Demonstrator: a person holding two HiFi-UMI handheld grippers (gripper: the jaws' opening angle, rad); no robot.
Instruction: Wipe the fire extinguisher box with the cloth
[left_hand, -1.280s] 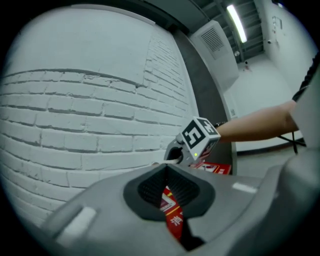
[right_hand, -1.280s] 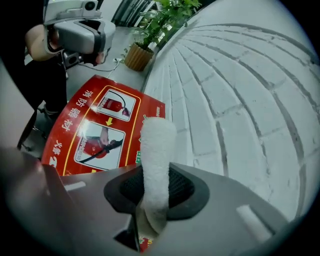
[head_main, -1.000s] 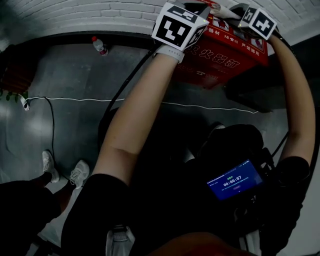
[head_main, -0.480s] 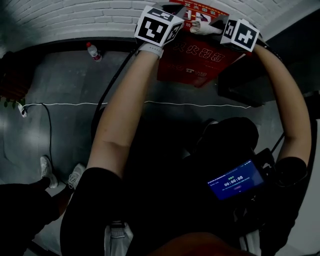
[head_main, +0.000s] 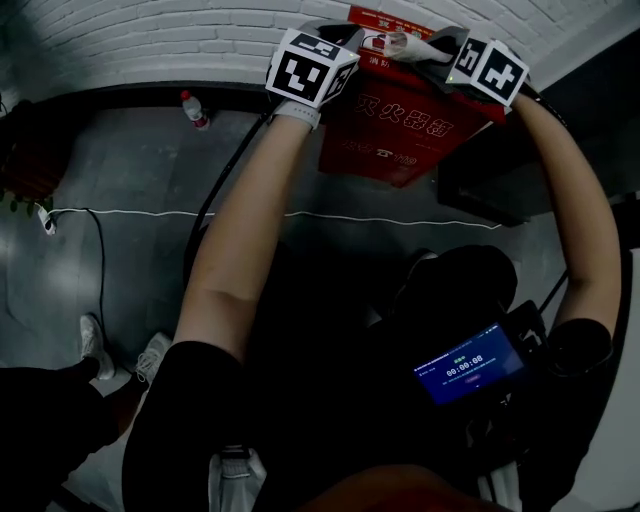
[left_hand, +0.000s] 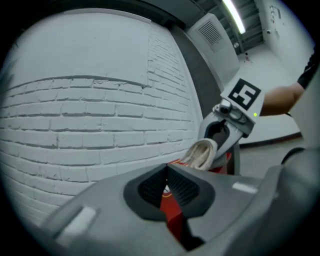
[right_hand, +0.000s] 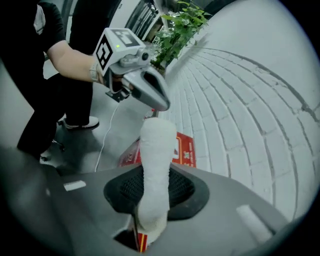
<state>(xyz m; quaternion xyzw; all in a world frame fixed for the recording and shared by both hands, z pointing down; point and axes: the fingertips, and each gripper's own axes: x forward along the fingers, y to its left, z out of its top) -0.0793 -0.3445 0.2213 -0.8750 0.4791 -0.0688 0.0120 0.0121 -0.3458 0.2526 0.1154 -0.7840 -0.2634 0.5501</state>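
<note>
The red fire extinguisher box (head_main: 400, 125) stands against the white brick wall. My left gripper (head_main: 310, 65) is at the box's top left corner. Its jaws are shut tip to tip (left_hand: 166, 170), and red of the box (left_hand: 172, 220) shows through the slit behind them. My right gripper (head_main: 480, 65) is at the top right corner, shut on a rolled white cloth (head_main: 405, 44). The cloth (right_hand: 156, 165) sticks out past the jaws over the box top (right_hand: 184, 149), and its far end lies just under the left gripper's (right_hand: 150, 90) tip. The cloth (left_hand: 202, 154) also shows in the left gripper view.
On the grey floor a plastic bottle (head_main: 195, 110) stands by the wall and a white cable (head_main: 150, 212) runs across. A person's shoes (head_main: 95, 345) are at lower left. A dark cabinet (head_main: 500, 180) adjoins the box on the right. A green plant (right_hand: 180, 27) grows further along the wall.
The head view has shifted, so box and grippers now sit further left in it. Both grippers stay at the box's top, the right one still shut on the cloth.
</note>
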